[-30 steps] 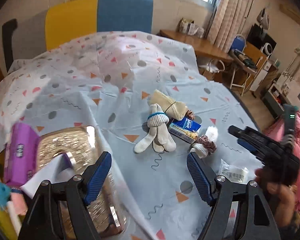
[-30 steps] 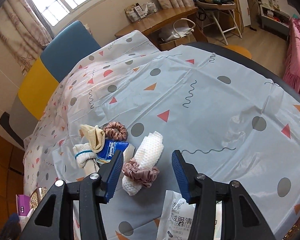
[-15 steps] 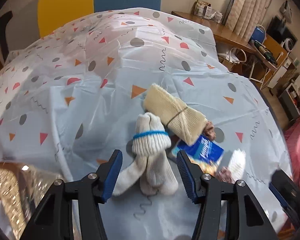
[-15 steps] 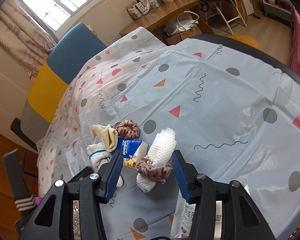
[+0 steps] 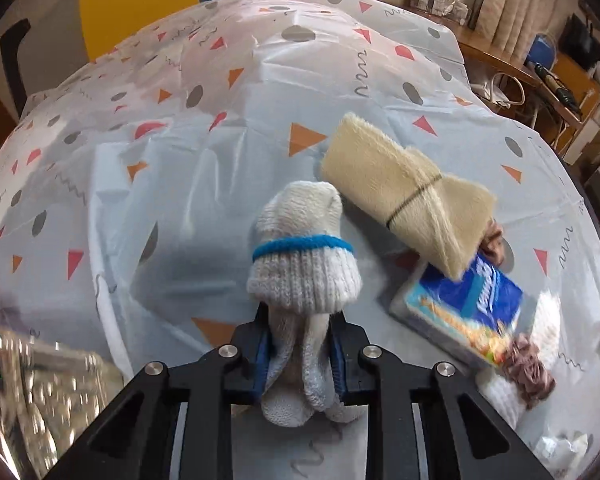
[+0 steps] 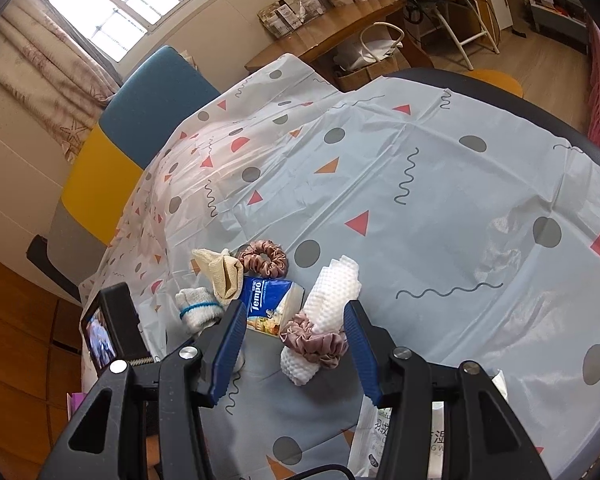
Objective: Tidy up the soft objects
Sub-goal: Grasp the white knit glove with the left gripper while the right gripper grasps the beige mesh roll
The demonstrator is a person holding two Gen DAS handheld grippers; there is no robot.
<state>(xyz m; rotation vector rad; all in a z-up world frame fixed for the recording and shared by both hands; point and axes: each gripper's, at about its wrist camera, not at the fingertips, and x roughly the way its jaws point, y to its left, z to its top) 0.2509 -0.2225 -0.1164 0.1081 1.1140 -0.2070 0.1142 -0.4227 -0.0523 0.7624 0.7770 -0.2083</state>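
My left gripper [image 5: 300, 354] is shut on a bundle of white gloves [image 5: 302, 264] tied with a blue band, lying on the tablecloth; the gloves also show in the right wrist view [image 6: 198, 306]. A rolled beige cloth [image 5: 404, 192] lies just right of them. A blue tissue pack [image 5: 464, 304] [image 6: 270, 300], a white rolled towel [image 6: 324, 312] with a pink scrunchie [image 6: 314, 346] around it, and a second scrunchie [image 6: 262, 258] lie nearby. My right gripper [image 6: 294, 352] is open above the towel, holding nothing.
A patterned tablecloth [image 6: 420, 208] covers the table. A shiny gold container [image 5: 32, 396] stands at the left. A plastic wipes packet [image 6: 432, 440] lies at the near edge. A blue and yellow chair [image 6: 140, 120] stands behind the table.
My left gripper moved forward and down over the white gloves and closed on them. My right gripper stayed open and shifted slightly over the towel.
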